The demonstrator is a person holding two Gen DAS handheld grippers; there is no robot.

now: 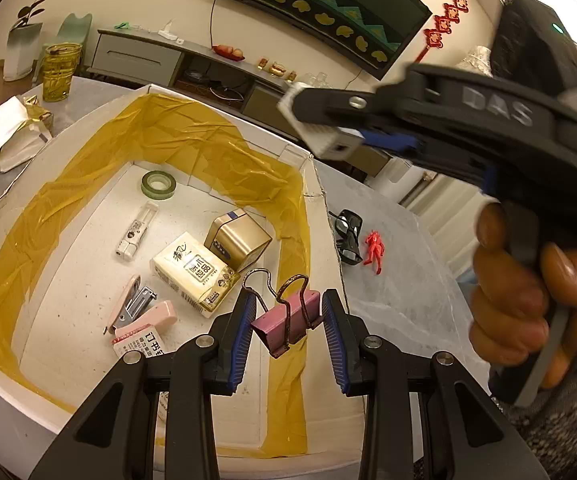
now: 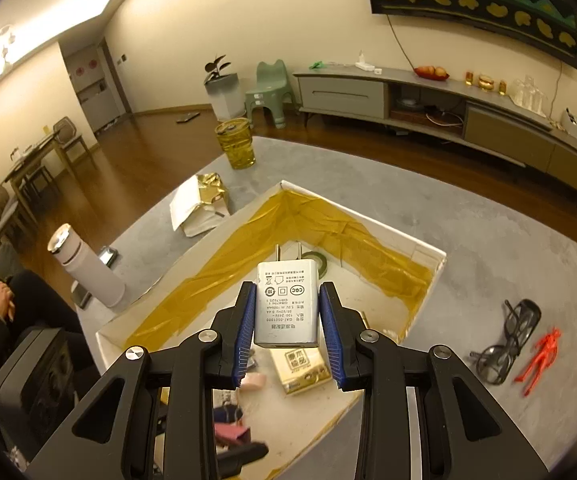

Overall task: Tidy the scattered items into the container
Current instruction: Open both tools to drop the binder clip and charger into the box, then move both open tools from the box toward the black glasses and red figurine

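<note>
We log both grippers loaded over the box [image 1: 324, 236]. The left gripper [image 1: 288, 320], low centre of its own view, pinches a pink binder clip [image 1: 288, 322] by its body, wire handles pointing up; the pads look not quite snug on it, so we judge the hold light. The right gripper [image 2: 287, 316] is clamped on a white charger [image 2: 287, 304], prongs pointing away, hanging above the box interior.

Handling, as judgement: the clip is small, stiff metal, light, and apt to pivot between flat pads, so the folded body is the right place to hold. The charger is hard, smooth plastic, slippery on its broad faces; gripping the narrow sides as here seems sound. Neither looks fragile, so a short drop should do no harm.

Already in the box: tape roll [image 1: 158, 185], gold tin [image 1: 237, 238], tissue pack [image 1: 194, 274], pink stapler [image 1: 140, 312]. Not yet tidied, right of the box in both views: black glasses [image 1: 348, 236] and, just beside them, a red figurine [image 1: 374, 250]. Glasses look delicate; we would take them by the frame, not the lenses.

The surface [image 2: 468, 240] is grey and matte. Upper left of the right view: amber glass [image 2: 235, 147], a white bottle [image 2: 84, 270] lower down, wood floor, long TV cabinet [image 2: 428, 100] by the wall
</note>
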